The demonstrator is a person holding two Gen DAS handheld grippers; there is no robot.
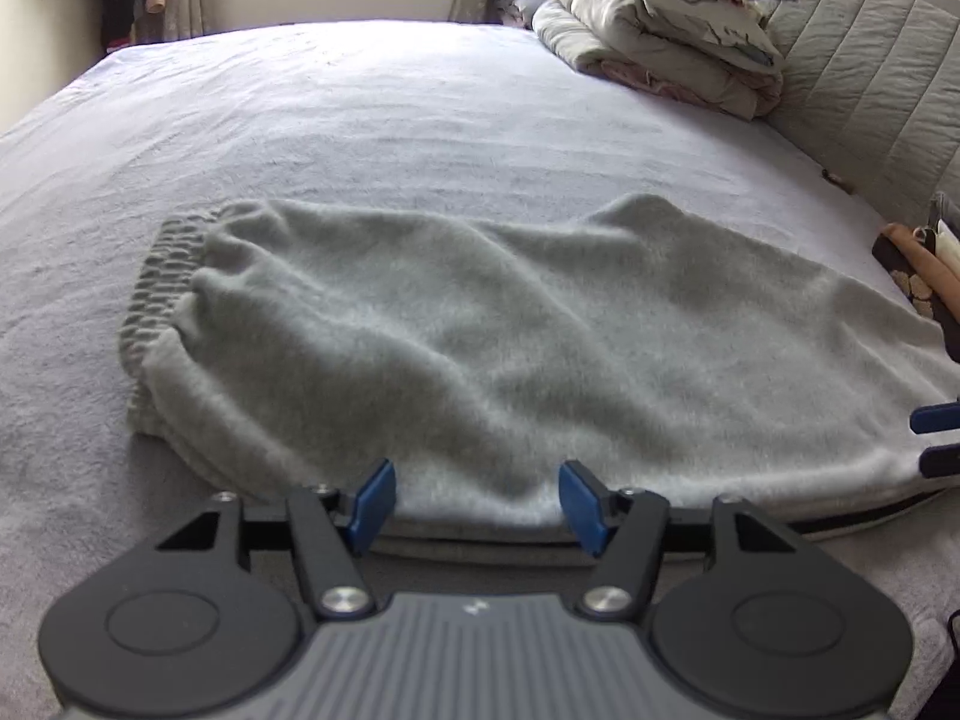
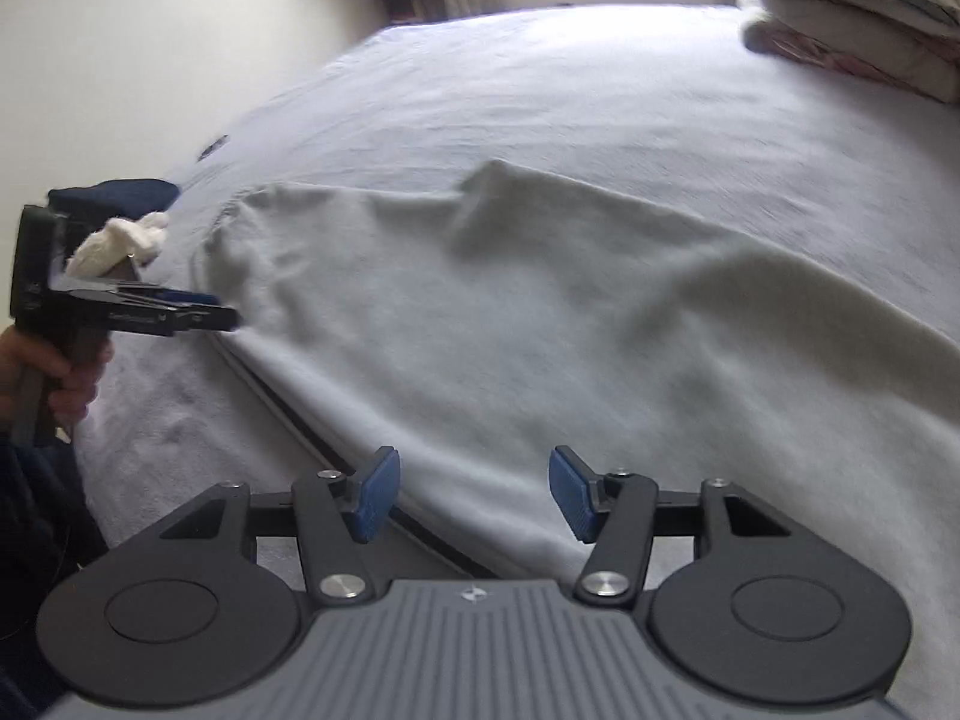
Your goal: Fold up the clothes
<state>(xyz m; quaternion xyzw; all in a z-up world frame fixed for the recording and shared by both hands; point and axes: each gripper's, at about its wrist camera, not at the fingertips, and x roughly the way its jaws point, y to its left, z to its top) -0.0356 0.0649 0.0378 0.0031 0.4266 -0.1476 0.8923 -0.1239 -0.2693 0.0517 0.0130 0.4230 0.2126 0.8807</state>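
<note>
Two tools are in our hands, and both stand released: the left tool (image 1: 477, 501) has its blue pads spread with only the near hem of the garment showing in the gap, nothing pinched, and the right tool (image 2: 474, 495) is likewise spread over the same hem, further along it. From the right wrist view we also see our left hand (image 2: 57, 378) gripping its handle, that tool's tips hovering at the garment's edge close to the waistband end.

Just beyond the pads lies the grey fleece garment (image 1: 510, 336), which looks like trousers already doubled lengthwise, stretched along the near edge of the bed (image 1: 360, 120). Its gathered elastic waistband (image 1: 159, 294) points toward the bed's left side, and a dark stripe runs along the lower layer at the near hem. Some soft ridges remain in the upper layer.

Further out, a stack of folded bedding (image 1: 660, 42) sits at the far right corner against the padded headboard (image 1: 870, 78).

We judge one fold is laid down and let go. The next move probably calls for gripping one end through all layers and carrying it across to the other end, keeping the edges aligned.
</note>
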